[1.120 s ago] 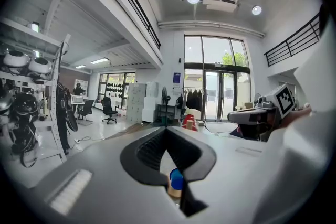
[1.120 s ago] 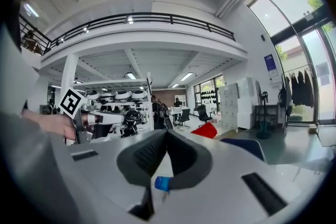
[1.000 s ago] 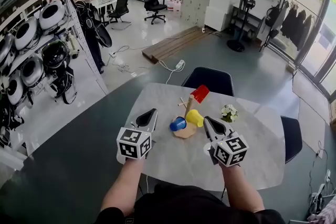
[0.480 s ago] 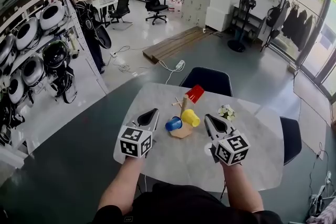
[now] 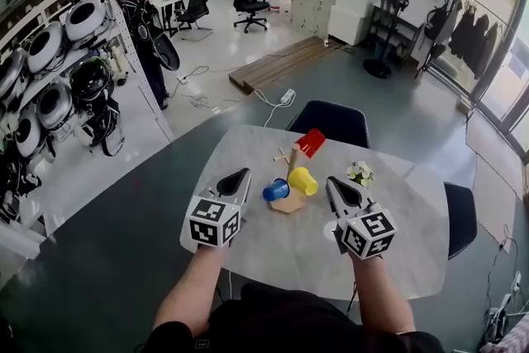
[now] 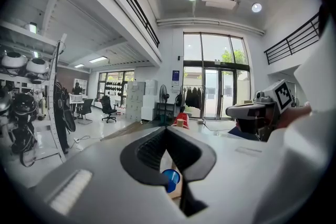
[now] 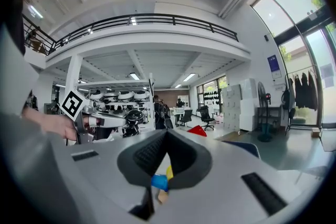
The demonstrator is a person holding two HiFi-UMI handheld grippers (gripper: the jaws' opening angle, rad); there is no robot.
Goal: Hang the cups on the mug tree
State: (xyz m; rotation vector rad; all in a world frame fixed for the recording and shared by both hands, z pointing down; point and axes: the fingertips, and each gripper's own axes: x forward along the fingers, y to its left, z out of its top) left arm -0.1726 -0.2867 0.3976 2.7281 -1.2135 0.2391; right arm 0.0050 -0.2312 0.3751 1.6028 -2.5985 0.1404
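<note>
A wooden mug tree stands in the middle of the pale table. A red cup hangs at its top, a yellow cup on its right and a blue cup on its left. My left gripper is shut and empty, left of the tree. My right gripper is shut and empty, right of it. Past the closed jaws, the left gripper view shows the blue cup and the red cup. The right gripper view shows the blue cup and a sliver of the yellow cup.
A small pot of white flowers stands on the table's far right. Dark chairs sit at the far side and at the right. Shelves of round devices line the left wall.
Both grippers stay where they were, shut. The head view has shifted slightly, so the table and tree sit a little differently in the picture.
</note>
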